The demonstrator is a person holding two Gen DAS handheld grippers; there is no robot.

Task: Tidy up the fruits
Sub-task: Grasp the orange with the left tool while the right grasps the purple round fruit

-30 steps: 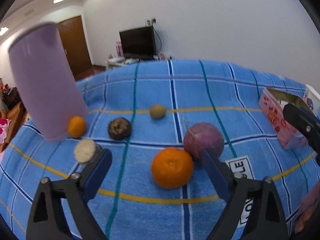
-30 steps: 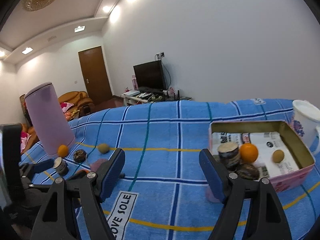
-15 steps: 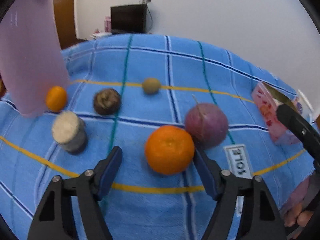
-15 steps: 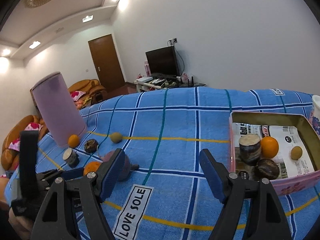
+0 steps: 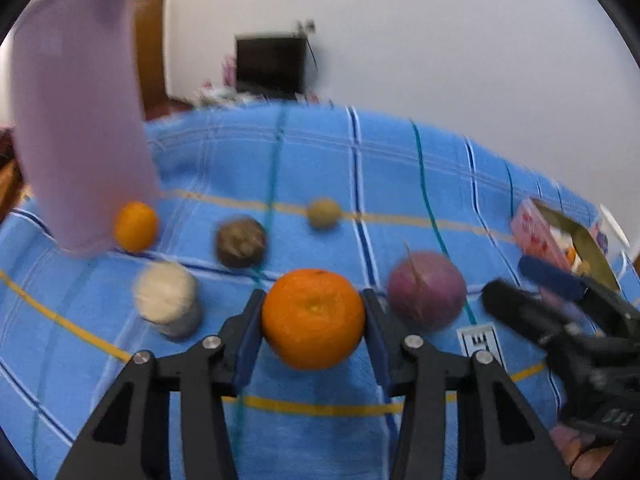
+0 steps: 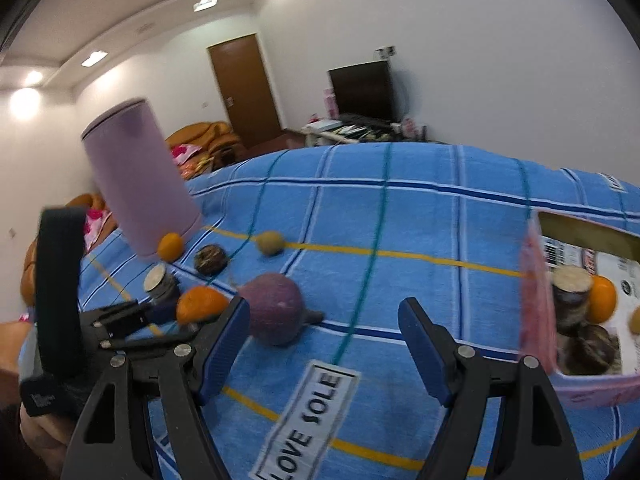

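My left gripper (image 5: 314, 320) is shut on a large orange (image 5: 313, 318) just above the blue checked cloth; the orange also shows in the right wrist view (image 6: 202, 304). A purple round fruit (image 5: 426, 290) lies right of it. A small orange (image 5: 135, 226), a dark brown fruit (image 5: 240, 242), a tan fruit (image 5: 324, 212) and a pale-topped cylinder (image 5: 168, 298) lie behind and left. My right gripper (image 6: 324, 344) is open and empty, above the cloth near the purple fruit (image 6: 274, 308). The pink box (image 6: 540, 300) at right holds several fruits.
A tall lilac cylinder (image 5: 80, 120) stands at the back left, next to the small orange. A white mug (image 5: 614, 232) stands beyond the pink box (image 5: 540, 236). A "LOVE SOLE" label (image 6: 308, 424) is sewn on the cloth. A TV and a door are far behind.
My left gripper moved forward around the large orange and closed on it. My right gripper swung left, toward the purple fruit, and stayed open.
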